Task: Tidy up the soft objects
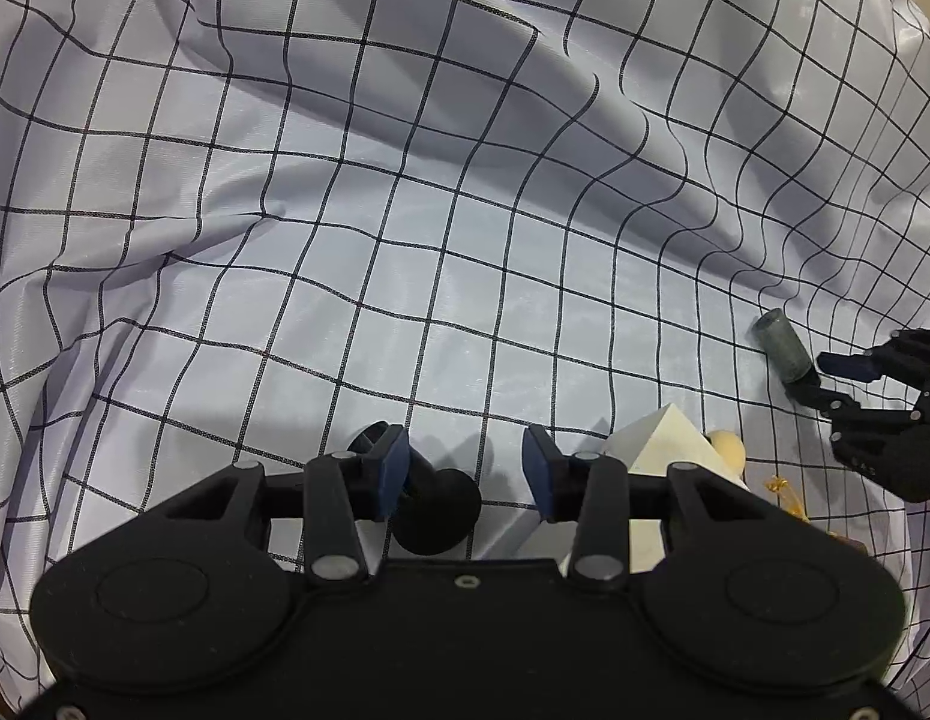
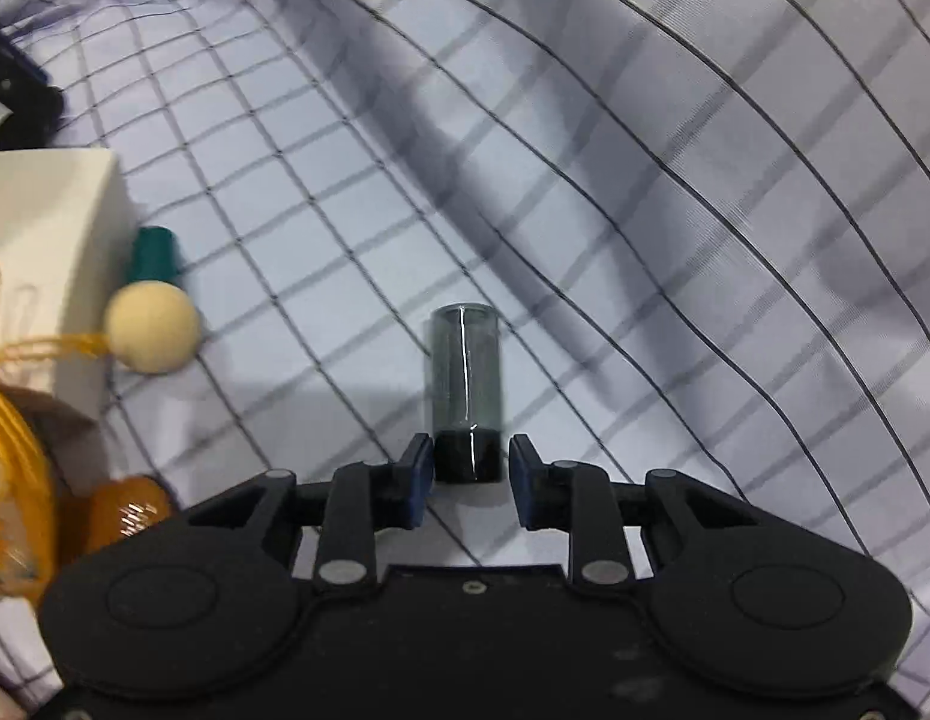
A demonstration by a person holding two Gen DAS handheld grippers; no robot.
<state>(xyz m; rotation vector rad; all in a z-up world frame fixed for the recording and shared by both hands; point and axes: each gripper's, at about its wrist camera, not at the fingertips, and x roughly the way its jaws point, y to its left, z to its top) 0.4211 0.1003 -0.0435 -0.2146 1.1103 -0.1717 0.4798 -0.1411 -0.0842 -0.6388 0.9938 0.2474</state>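
A dark glass vial (image 2: 465, 372) with a black cap points away from me over the white checked cloth (image 2: 645, 240). My right gripper (image 2: 472, 468) is shut on the vial's cap, one pad on each side. In the left wrist view the vial (image 1: 782, 347) and the right gripper (image 1: 816, 375) are at the far right. My left gripper (image 1: 468, 468) hangs open just above the cloth (image 1: 405, 240). A black rounded object (image 1: 438, 510) lies by its left pad, with a gap to the right pad.
A white block (image 2: 45, 252) sits at the left, with a cream ball (image 2: 152, 327) and a teal cap (image 2: 154, 255) beside it. Orange cord (image 2: 15, 450) and an amber object (image 2: 129, 510) lie below them. The block (image 1: 663, 444) is right of my left gripper. The cloth is rumpled into folds.
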